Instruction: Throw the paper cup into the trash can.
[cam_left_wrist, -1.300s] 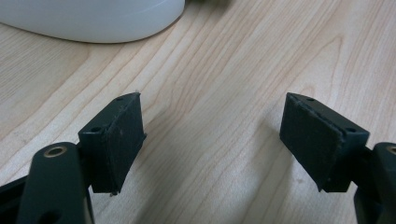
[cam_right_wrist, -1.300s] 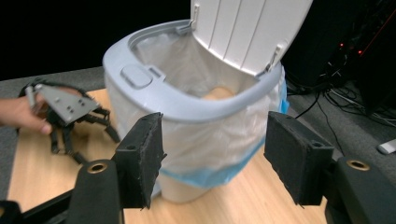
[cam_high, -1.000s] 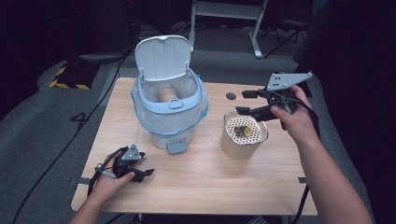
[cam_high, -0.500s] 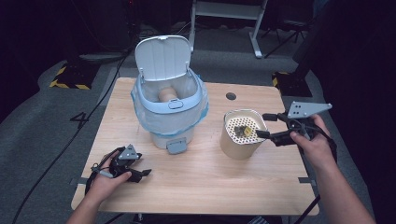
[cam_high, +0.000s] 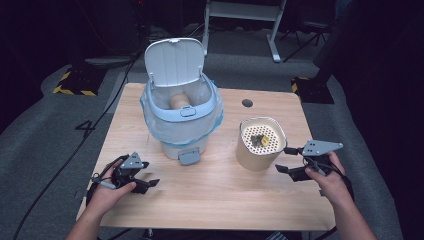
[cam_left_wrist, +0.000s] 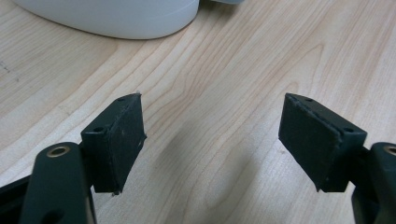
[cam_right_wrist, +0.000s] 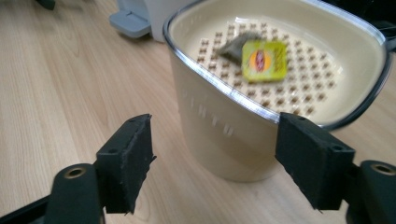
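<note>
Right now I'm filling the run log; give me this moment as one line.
left gripper: open, empty, low over table | right gripper: jaws just opening, none between, facing cream container | tea bag inside | bin: lid up

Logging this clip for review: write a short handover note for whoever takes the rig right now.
Right claw: open, jaws just opening, nothing between them, low beside the cream strainer container.
Left claw: open, empty, over bare table.
Container holds a used teabag with yellow tag.
Pedal bin: lid up, bag-lined, behind the table's middle.
Done: nothing gripped yet.
Left: probably grasp the container and tip the teabag into the bin.
</note>
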